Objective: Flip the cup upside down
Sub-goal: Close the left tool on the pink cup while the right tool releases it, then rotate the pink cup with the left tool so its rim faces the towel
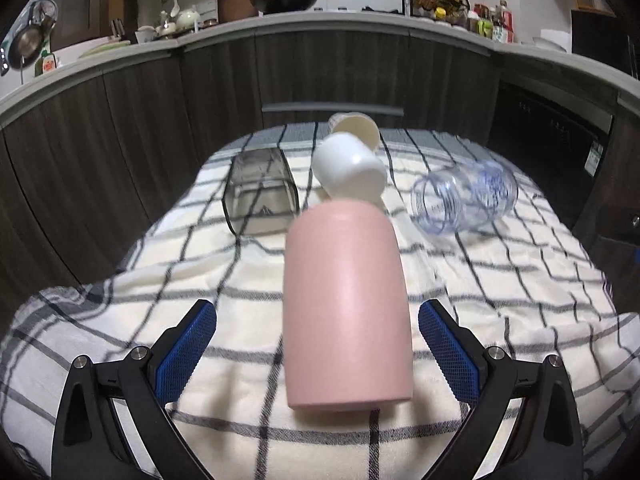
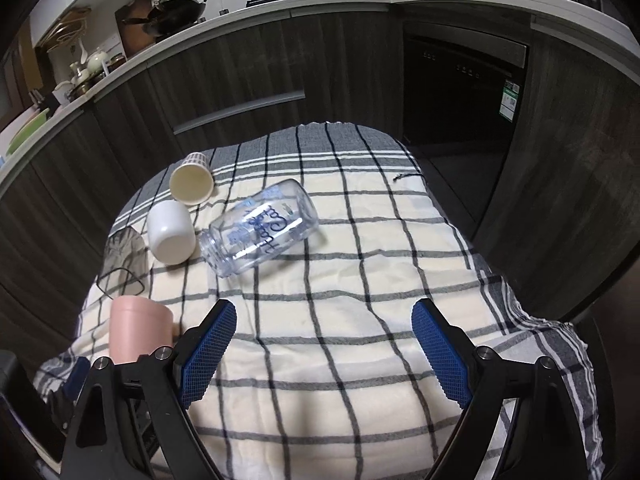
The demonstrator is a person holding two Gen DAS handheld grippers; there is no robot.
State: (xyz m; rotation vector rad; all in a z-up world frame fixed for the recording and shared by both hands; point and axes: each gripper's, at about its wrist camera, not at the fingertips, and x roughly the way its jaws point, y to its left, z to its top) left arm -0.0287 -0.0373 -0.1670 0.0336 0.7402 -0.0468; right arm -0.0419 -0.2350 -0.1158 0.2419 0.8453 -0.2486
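The matte pink cylindrical cup (image 1: 346, 304) stands mouth-down on the checked cloth (image 1: 500, 280) near the table's near-left edge, between the spread, empty fingers of the left gripper (image 1: 318, 316) without touching them, while the right gripper (image 2: 324, 320) hovers wide open, holding nothing, over the cloth's middle.

Both wrist views overlook the checked cloth (image 1: 500, 280) toward cabinets (image 2: 240, 64).

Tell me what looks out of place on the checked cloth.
Three vessels lie on their sides: the clear jar with blue lettering, the cream paper cup and the smoky square glass. The pink cup stands mouth-down between the open left gripper. No spill shows.
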